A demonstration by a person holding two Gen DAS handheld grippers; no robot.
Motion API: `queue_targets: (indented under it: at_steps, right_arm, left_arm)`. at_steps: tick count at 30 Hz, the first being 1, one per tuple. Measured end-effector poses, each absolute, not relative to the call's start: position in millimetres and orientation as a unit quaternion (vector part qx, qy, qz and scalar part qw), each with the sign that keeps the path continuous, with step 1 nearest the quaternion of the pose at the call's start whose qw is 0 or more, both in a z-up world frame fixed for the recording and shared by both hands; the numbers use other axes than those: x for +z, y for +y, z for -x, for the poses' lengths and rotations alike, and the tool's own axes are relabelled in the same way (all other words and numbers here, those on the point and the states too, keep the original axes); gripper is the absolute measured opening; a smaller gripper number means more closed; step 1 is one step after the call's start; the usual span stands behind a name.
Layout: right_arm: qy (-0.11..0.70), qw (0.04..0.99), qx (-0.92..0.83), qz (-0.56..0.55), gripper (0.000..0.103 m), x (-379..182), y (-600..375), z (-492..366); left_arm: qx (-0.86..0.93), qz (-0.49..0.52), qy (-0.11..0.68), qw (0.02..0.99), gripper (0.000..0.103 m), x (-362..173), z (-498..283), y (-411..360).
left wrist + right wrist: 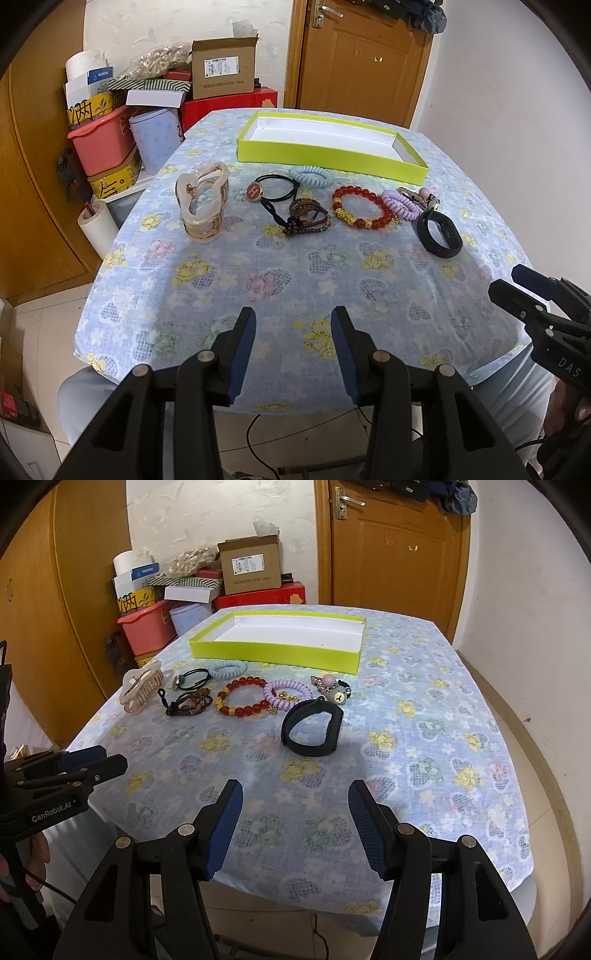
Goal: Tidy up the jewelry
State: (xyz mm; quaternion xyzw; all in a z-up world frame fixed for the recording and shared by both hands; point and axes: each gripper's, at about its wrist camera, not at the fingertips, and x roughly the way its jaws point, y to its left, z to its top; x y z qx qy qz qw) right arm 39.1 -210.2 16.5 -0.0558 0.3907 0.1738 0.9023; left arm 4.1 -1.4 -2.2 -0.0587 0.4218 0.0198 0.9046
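Several charms (334,690) partly indistinct

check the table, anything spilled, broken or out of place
Nothing spilled or broken. The yellow-green box is empty, and every piece lies loose on the tablecloth before it. The purple coil tie overlaps the red bead bracelet.

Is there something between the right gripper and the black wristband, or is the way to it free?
Nothing visible stands in the way. The right gripper is open and empty above the near edge of the table, and only bare flowered cloth lies between it and the black wristband. The other jewelry lies beyond the band.
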Motion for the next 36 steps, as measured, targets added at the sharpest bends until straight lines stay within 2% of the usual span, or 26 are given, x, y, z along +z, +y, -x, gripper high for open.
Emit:
queue_targets:
  at_steps: [36]
  right_arm:
    - [0.393, 0.901, 0.177, 0.055, 0.06, 14.5, -208.1, -37.9]
  left_arm:
    - [0.019, 0.059, 0.42, 0.905, 0.044, 1.7, -3.5, -2.0]
